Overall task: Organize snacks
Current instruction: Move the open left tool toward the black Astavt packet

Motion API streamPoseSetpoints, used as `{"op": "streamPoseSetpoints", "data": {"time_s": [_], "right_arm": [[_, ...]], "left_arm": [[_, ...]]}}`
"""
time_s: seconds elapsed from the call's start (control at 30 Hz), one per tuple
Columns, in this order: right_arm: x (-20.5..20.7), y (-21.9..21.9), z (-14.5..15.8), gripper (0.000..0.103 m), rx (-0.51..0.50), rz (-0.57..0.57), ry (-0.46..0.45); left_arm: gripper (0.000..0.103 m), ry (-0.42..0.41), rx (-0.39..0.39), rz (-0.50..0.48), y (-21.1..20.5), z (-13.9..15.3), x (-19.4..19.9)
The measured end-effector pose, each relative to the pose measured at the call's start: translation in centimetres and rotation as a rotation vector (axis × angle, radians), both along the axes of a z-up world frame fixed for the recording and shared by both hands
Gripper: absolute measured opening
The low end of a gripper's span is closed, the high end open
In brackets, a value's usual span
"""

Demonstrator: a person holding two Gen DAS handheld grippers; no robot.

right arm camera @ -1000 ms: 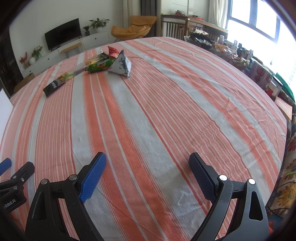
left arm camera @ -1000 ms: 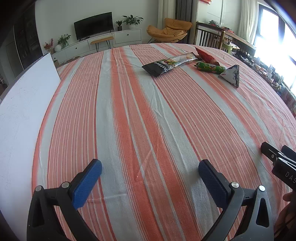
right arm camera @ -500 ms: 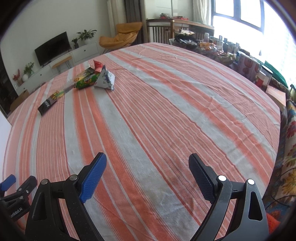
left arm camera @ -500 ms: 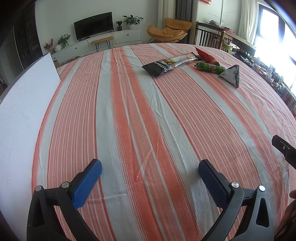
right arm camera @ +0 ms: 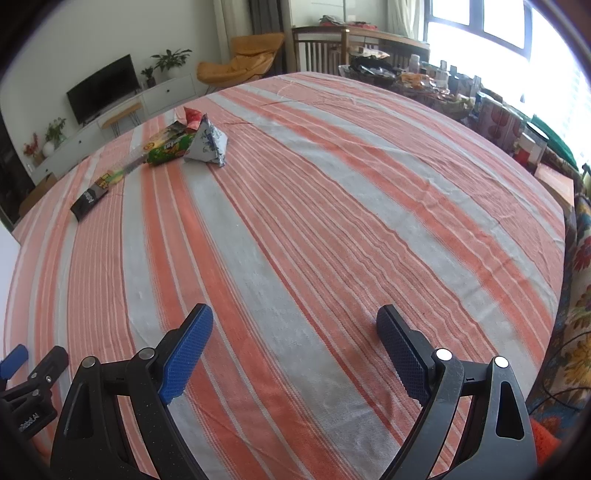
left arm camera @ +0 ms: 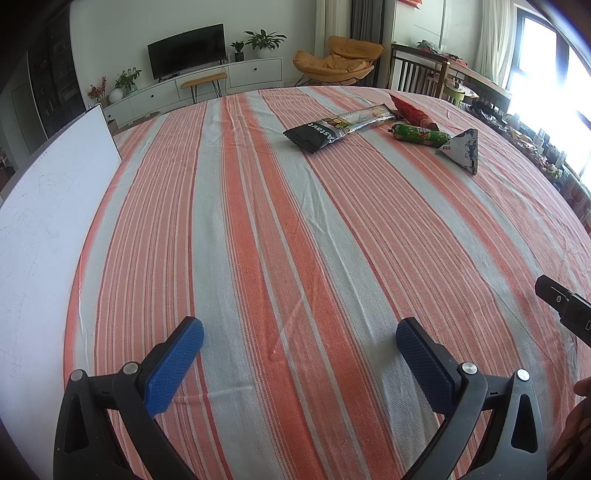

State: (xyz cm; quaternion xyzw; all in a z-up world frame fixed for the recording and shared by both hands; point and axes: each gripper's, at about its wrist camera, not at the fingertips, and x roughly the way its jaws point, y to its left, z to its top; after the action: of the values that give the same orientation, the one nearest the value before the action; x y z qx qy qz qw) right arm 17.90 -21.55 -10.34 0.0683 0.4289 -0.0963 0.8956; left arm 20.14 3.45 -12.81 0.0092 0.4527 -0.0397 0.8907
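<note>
Woven cloth (left arm camera: 295, 221) in orange and grey stripes covers a table. Four snacks lie together at its far side, well apart from both grippers — a long flat black pack (left arm camera: 338, 127), a green tube (left arm camera: 419, 133), a red pouch (left arm camera: 410, 110) and a white pyramid (left arm camera: 461, 149) with blue print. Just left of the cloth lies one smooth white board (left arm camera: 48, 206). Left gripper (left arm camera: 299, 347) and right gripper (right arm camera: 293, 334) hover with blue ridged pads spread wide, both empty.

A black flat television (left arm camera: 186, 50) is seen at the upper left, above a long white cabinet (left arm camera: 207, 79); an orange lounge chair (left arm camera: 334, 61) is placed near bright windows (right arm camera: 491, 22).
</note>
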Motion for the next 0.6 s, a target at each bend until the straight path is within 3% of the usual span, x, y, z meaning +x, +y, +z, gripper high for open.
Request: {"op": "streamPoseSetpoints", "data": {"time_s": [0.43,0.6], "right_arm": [[0.2,0.6,-0.3,0.094,-0.049,0.019,0.018],[0.2,0.6,-0.3,0.094,-0.048,0.019,0.018]], "left_arm": [[0.103,0.002,0.004,-0.006,0.0,0.0,0.0],[0.102,0.138,0.006,-0.050,-0.2,0.6,2.2]]}}
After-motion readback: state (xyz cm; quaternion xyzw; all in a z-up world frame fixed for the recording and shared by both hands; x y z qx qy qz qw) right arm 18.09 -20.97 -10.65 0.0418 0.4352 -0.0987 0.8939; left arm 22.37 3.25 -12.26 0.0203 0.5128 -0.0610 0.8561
